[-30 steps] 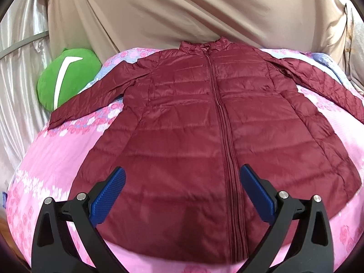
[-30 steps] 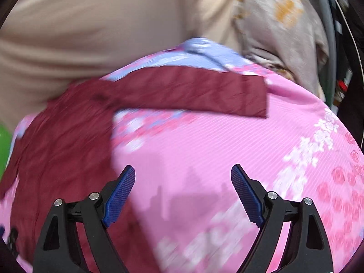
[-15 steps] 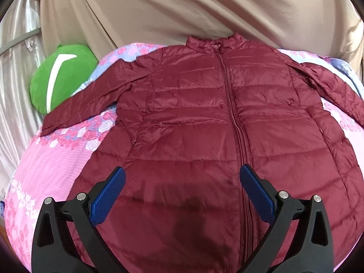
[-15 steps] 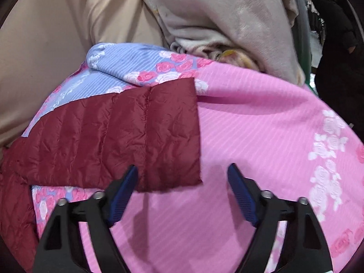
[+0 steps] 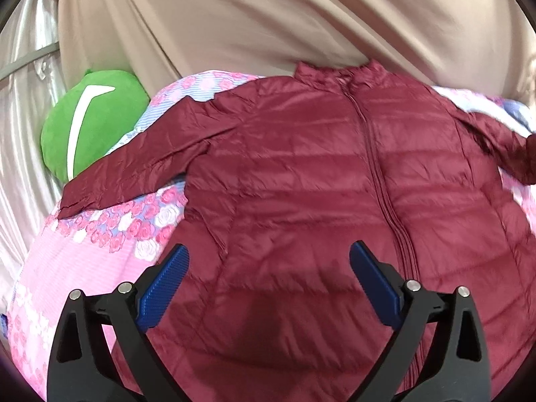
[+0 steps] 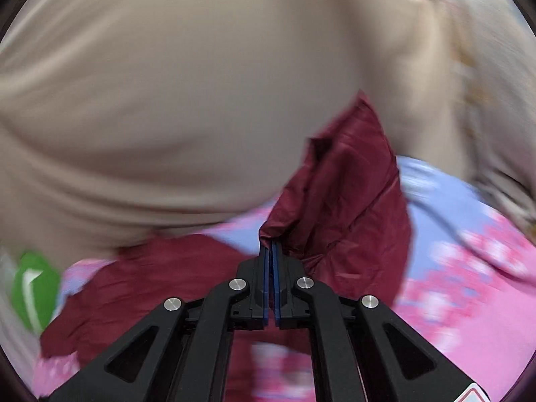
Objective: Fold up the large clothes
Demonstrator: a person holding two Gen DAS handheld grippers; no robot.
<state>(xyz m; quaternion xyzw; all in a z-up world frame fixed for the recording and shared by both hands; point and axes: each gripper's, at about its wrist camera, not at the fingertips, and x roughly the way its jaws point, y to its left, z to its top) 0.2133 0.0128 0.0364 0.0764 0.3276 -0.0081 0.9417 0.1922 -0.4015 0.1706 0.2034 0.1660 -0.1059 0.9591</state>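
While the maroon puffer jacket (image 5: pixel 301 201) lies front-up and zipped across the pink floral bedspread (image 5: pixel 87 268), we have only just begun the fold. Farthest left in the left wrist view, a green plush cushion (image 5: pixel 90 124) sits against the shiny curtain, and the jacket's sleeve on that side (image 5: pixel 134 171) stretches flat toward it, untouched. Our left gripper (image 5: pixel 266 288) hovers over the lower body of the jacket with its blue pads spread wide and nothing between them; it touches no cloth that we can see. The zipper (image 5: pixel 378 174) runs up the middle to the collar (image 5: pixel 338 72), which rests just below the beige sheet (image 5: pixel 268 16) hung behind the bed. At the right edge the other sleeve (image 5: pixel 502 154) bunches upward instead of lying flat.

That is the work of our right gripper (image 6: pixel 270 248): in its own blurred view the pads are pressed together on a pinch of the sleeve's end (image 6: pixel 348 184), and the fabric rises from the bedspread as a loose flap.

We judge the step in hand to be the first sleeve fold. Next, the pinched sleeve wants carrying across the chest and laying flat past the zipper, without dragging the body out of square. Our free left claw could pin the shoulder or go for the far sleeve. Slick quilted nylon may slip from a thin pinch.
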